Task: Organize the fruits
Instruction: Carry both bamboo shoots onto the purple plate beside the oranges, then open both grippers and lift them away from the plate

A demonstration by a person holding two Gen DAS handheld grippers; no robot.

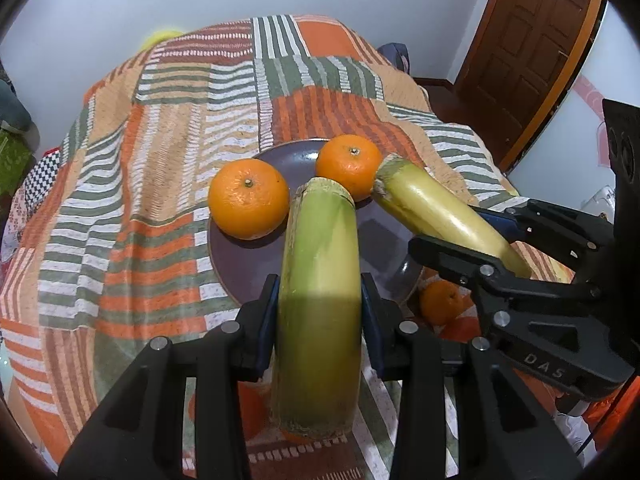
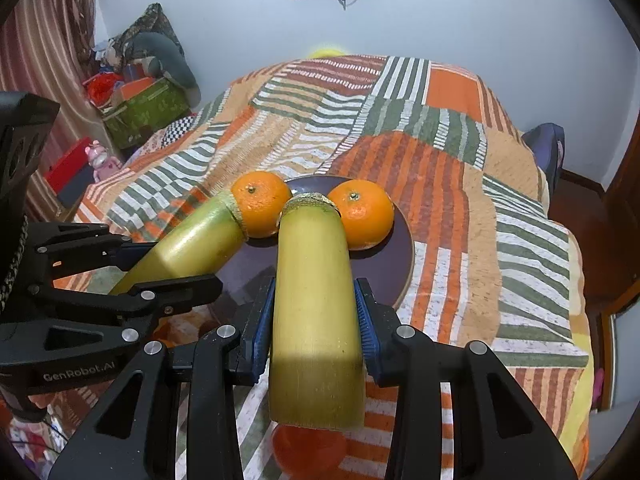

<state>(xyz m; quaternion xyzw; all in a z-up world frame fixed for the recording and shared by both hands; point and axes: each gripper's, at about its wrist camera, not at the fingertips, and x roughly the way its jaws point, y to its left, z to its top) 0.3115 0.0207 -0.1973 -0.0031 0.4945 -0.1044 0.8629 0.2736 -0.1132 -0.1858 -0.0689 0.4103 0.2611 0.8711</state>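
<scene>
Clamping a yellow-green cane piece [image 1: 320, 280] between blue pads, the left tongs [image 1: 320, 316] hold it over the near rim of a dark plate [image 1: 256, 276] on the striped bed cover [image 1: 140, 208]; the right tongs [image 2: 316, 320] grip a second cane piece [image 2: 314, 312] the same way, its far end above the plate. Two oranges [image 1: 249, 199] [image 1: 349, 167] sit on the plate's far half, apart from each other; another orange [image 1: 440, 302] lies on the cover just beside the plate, and one more [image 2: 308, 452] shows beneath the right tongs.
</scene>
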